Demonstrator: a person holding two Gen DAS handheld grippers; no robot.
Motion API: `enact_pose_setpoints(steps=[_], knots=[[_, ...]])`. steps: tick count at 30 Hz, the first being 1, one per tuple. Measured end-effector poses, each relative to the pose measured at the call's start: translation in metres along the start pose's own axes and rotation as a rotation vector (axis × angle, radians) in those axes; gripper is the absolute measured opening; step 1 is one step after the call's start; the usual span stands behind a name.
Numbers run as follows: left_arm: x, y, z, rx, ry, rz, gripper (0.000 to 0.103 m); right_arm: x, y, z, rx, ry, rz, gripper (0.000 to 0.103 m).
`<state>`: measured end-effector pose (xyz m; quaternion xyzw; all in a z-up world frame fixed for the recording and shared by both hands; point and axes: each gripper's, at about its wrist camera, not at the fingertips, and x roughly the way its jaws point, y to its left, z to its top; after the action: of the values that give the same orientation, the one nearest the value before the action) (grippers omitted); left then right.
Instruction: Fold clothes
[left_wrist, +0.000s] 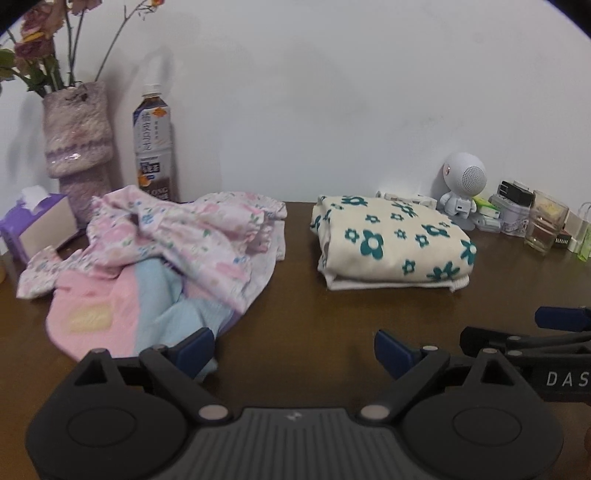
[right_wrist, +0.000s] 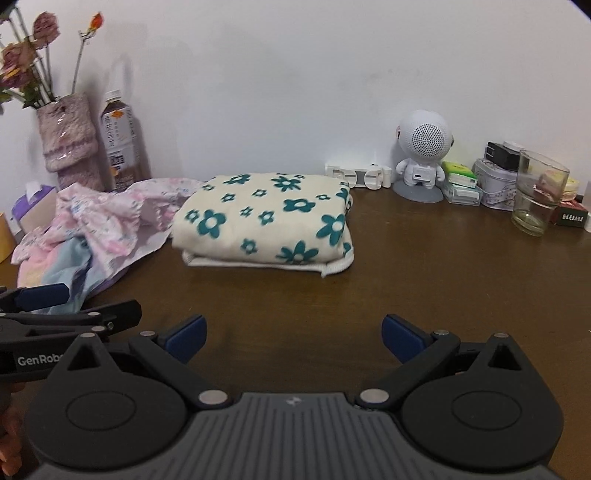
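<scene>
A cream garment with teal flowers (left_wrist: 391, 242) (right_wrist: 267, 225) lies folded into a neat block on the brown table (left_wrist: 306, 321). To its left sits a loose heap of pink floral, pink and light-blue clothes (left_wrist: 155, 254) (right_wrist: 88, 232). My left gripper (left_wrist: 293, 349) is open above the table's front, its left fingertip next to the heap's blue edge. My right gripper (right_wrist: 293, 332) is open in front of the folded block, with nothing between its fingers. Each gripper shows at the edge of the other's view.
Along the wall stand a fuzzy pink vase with flowers (left_wrist: 75, 147), a drink bottle (left_wrist: 153, 147), a purple tissue box (left_wrist: 33, 225), a white robot-shaped speaker (right_wrist: 423, 155), small boxes and tins (right_wrist: 480, 184), and a drinking glass (right_wrist: 537, 192).
</scene>
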<state>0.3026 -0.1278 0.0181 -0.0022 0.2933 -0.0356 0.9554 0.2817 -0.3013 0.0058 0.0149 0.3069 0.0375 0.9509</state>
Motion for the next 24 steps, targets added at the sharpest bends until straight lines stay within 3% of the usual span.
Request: enact_pose_setpoints(steps=[7, 18, 24], knots=[[-0.037, -0.003, -0.024, 0.010, -0.006, 0.025, 0.093, -0.037, 0.008, -0.022, -0.002, -0.005, -0.016, 0.103], [-0.133, -0.014, -0.069, 0.081, -0.070, 0.142, 0.093, -0.124, 0.022, -0.067, 0.000, -0.054, -0.029, 0.103], [-0.173, -0.012, -0.100, 0.084, -0.054, 0.132, 0.093, -0.167, 0.037, -0.099, -0.001, -0.060, -0.052, 0.103]])
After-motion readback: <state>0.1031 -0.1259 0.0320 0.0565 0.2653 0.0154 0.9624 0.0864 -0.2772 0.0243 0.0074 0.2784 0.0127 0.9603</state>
